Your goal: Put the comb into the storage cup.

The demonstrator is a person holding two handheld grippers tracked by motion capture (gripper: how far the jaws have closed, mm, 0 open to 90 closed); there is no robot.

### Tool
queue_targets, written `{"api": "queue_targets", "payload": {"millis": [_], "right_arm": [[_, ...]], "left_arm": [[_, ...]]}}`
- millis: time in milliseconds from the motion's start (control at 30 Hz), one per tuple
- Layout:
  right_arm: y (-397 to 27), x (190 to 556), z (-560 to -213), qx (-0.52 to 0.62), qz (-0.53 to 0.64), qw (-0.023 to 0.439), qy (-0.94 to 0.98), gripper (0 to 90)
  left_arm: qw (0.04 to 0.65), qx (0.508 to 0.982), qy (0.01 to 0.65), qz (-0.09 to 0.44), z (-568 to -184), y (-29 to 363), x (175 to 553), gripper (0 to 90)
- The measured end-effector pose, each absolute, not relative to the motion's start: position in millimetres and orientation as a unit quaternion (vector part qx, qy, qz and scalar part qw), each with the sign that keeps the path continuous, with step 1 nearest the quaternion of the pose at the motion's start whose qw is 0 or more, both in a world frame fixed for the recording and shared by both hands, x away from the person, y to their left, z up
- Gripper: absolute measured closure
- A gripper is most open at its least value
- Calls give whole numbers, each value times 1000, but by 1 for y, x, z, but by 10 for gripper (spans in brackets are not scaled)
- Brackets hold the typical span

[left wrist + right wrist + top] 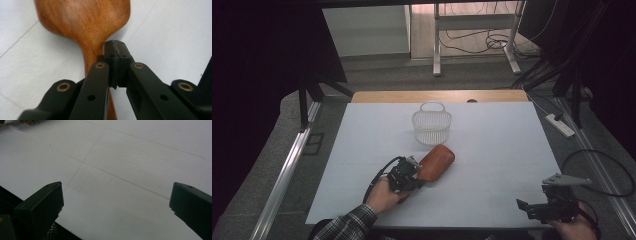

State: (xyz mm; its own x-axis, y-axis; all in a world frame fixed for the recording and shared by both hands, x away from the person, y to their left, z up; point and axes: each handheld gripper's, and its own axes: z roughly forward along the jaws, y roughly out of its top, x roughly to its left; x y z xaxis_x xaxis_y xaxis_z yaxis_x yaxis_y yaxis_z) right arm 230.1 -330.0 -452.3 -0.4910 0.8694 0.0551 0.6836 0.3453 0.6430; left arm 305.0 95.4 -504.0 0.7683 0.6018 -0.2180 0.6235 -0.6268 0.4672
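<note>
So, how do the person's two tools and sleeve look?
Both the left tool and the right tool are black, with a black cable each. The right one bears a grey three-cornered plate. The left sleeve is plaid.

Legible text, labels, brands, numbers, signs: none. No lettering can be read in any view.

White mesh basket upright mid-table.
</note>
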Motion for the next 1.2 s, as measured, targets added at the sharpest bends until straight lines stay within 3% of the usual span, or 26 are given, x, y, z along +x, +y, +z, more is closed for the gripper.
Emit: {"api": "queue_targets", "payload": {"millis": [367,800,933,1200], "right_arm": [[-330,230,-452,482,308,150,807,0],[-330,231,-452,483,306,148,807,0],[-330,231,-453,483,306,149,807,0],[-330,231,-453,483,307,148,807,0]], "left_arm": [[258,901,348,-15,-504,103,308,891],[295,886,357,-8,-486,116,304,876],[295,886,359,4,-483,117,302,819],[295,879,375,16,-482,124,300,492]]}}
